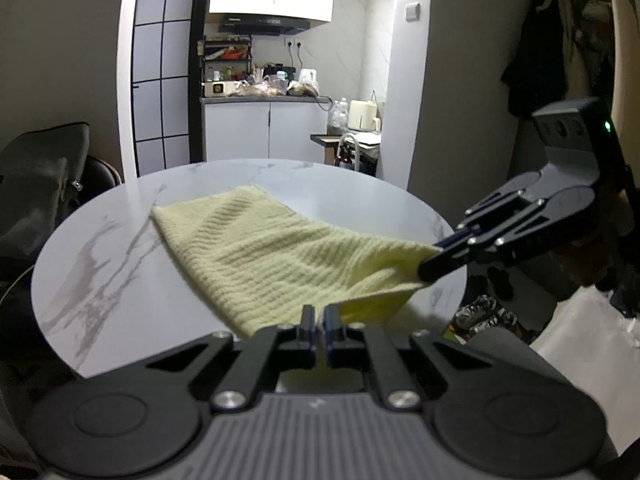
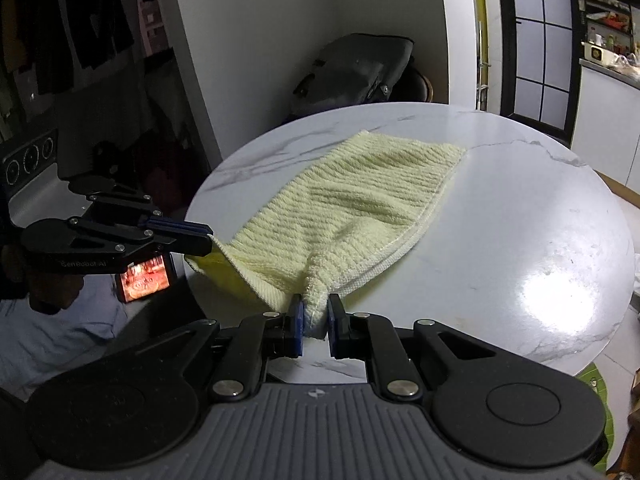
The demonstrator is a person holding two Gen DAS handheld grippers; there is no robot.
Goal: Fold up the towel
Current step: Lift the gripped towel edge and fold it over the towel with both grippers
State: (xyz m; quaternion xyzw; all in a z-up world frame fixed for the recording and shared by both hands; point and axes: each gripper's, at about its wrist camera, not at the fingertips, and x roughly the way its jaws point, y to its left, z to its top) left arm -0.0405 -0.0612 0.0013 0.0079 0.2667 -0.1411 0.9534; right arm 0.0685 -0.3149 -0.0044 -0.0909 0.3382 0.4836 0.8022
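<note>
A pale yellow ribbed towel (image 1: 276,252) lies across a round white marble table (image 1: 120,264), its near edge lifted. My left gripper (image 1: 319,314) is shut on a near corner of the towel. My right gripper (image 1: 430,262) comes in from the right and is shut on the other near corner. In the right wrist view the towel (image 2: 360,200) stretches away over the table (image 2: 520,260). My right gripper (image 2: 316,312) pinches a bunched corner. My left gripper (image 2: 200,240) holds the left corner just off the table edge.
A dark bag (image 1: 36,184) sits on a chair behind the table's left side. A kitchen counter (image 1: 264,98) with clutter stands beyond a doorway. Clothes (image 1: 536,60) hang at the right. Shoes (image 1: 484,312) lie on the floor under the table's right edge.
</note>
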